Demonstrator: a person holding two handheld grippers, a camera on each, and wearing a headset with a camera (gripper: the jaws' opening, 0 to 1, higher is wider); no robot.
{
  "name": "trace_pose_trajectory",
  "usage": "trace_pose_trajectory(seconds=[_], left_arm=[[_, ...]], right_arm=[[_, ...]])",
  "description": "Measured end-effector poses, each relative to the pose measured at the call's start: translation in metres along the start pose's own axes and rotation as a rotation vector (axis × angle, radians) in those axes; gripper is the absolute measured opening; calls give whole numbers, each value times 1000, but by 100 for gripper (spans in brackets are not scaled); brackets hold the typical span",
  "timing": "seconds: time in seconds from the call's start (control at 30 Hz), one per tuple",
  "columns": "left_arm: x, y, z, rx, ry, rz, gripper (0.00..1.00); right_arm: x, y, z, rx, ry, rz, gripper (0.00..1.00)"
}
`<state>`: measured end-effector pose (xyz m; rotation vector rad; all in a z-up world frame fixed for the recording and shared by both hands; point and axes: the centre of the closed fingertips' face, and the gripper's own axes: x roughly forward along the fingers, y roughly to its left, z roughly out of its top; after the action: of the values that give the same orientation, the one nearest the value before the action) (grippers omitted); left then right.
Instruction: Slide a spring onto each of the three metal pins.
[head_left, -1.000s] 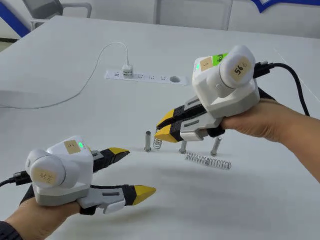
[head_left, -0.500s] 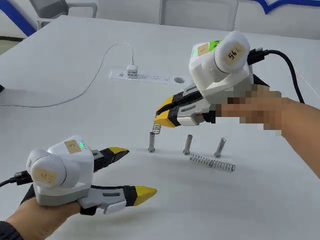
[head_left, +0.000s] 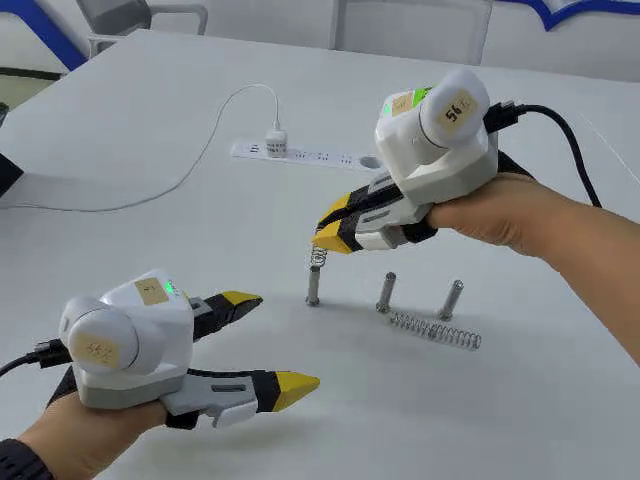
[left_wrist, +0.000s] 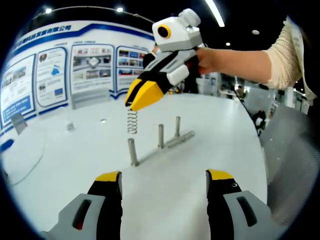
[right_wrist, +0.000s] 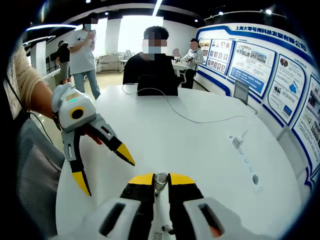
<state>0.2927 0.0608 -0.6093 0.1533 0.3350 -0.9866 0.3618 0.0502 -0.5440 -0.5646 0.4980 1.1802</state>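
Three upright metal pins stand in a row on the white table: left pin (head_left: 313, 285), middle pin (head_left: 386, 293), right pin (head_left: 452, 299). My right gripper (head_left: 328, 236) is shut on a short spring (head_left: 317, 257), which hangs upright just above the left pin's top. In the left gripper view that spring (left_wrist: 132, 121) sits over the nearest pin (left_wrist: 133, 151). In the right gripper view the spring (right_wrist: 160, 178) is pinched between the jaws. A longer spring (head_left: 434, 331) lies flat in front of the pins. My left gripper (head_left: 272, 340) is open and empty, low at the near left.
A white power strip (head_left: 300, 157) with a plugged charger and a cable (head_left: 190, 160) lies behind the pins. A seated person (right_wrist: 152, 65) and others standing are beyond the table's far edge. Chairs stand behind the table.
The right gripper has risen from table level beside the pins with the short spring and now holds it over the left pin. The left gripper has stayed in place.
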Motion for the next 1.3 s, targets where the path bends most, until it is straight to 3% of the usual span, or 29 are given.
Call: trace_pose_trajectory(seconds=[0.47, 1.3], left_arm=[[-2, 3, -2, -3, 7, 6, 69], [-3, 4, -5, -10, 11, 11, 67]], right_arm=[[9, -5, -9, 18, 16, 6, 11], [23, -1, -23, 45, 39, 18, 11]])
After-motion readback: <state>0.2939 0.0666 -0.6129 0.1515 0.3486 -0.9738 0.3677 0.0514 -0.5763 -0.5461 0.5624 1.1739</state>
